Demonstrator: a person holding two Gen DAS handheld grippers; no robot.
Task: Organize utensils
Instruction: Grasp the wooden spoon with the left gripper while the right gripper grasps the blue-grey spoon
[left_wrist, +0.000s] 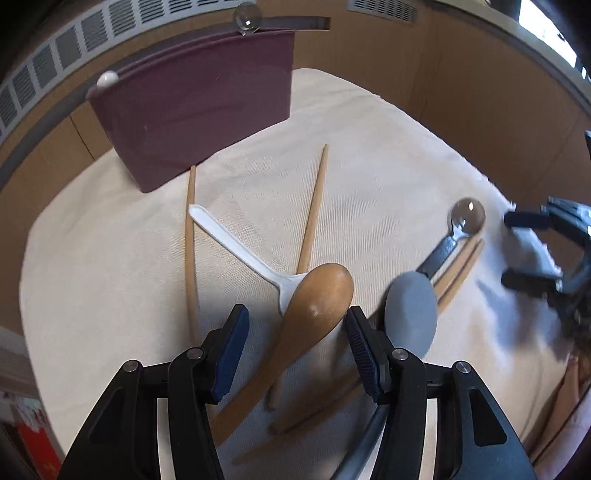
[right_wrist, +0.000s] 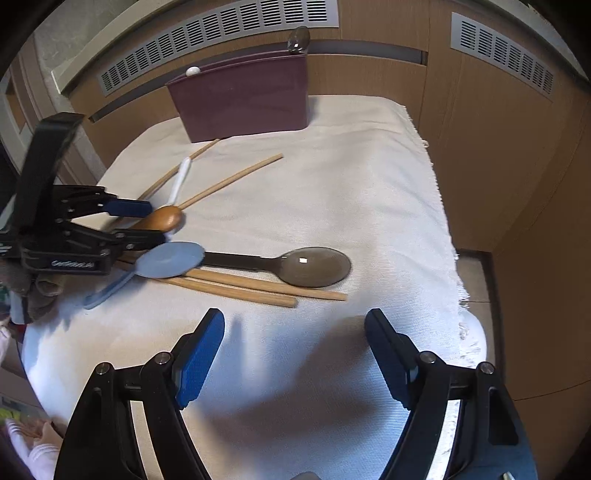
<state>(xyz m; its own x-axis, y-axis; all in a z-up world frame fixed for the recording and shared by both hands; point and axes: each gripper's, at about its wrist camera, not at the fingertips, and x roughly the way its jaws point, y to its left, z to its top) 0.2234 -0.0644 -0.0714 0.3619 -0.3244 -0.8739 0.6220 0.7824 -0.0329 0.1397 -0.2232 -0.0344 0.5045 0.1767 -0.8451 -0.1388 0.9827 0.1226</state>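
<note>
A brown wooden spoon (left_wrist: 317, 299) lies bowl-down on the cream cloth, across a white plastic spoon (left_wrist: 236, 243). My left gripper (left_wrist: 295, 312) straddles the wooden spoon's neck, open, with a gap showing at each pad. In the right wrist view the left gripper (right_wrist: 153, 222) has the wooden spoon (right_wrist: 164, 218) between its fingers. A blue-grey spoon (left_wrist: 410, 310) lies just right of it. My right gripper (right_wrist: 295, 317) hangs open over bare cloth, nothing between its fingers. The maroon utensil holder (right_wrist: 243, 99) stands at the back.
A dark translucent spoon (right_wrist: 314, 266) rests beside a pair of wooden chopsticks (right_wrist: 251, 288). Two more chopsticks (left_wrist: 314, 206) lie splayed before the holder. A clear spoon (right_wrist: 298, 38) and a white handle tip (right_wrist: 192, 71) stick out of the holder. The cloth (right_wrist: 351, 166) ends at the right.
</note>
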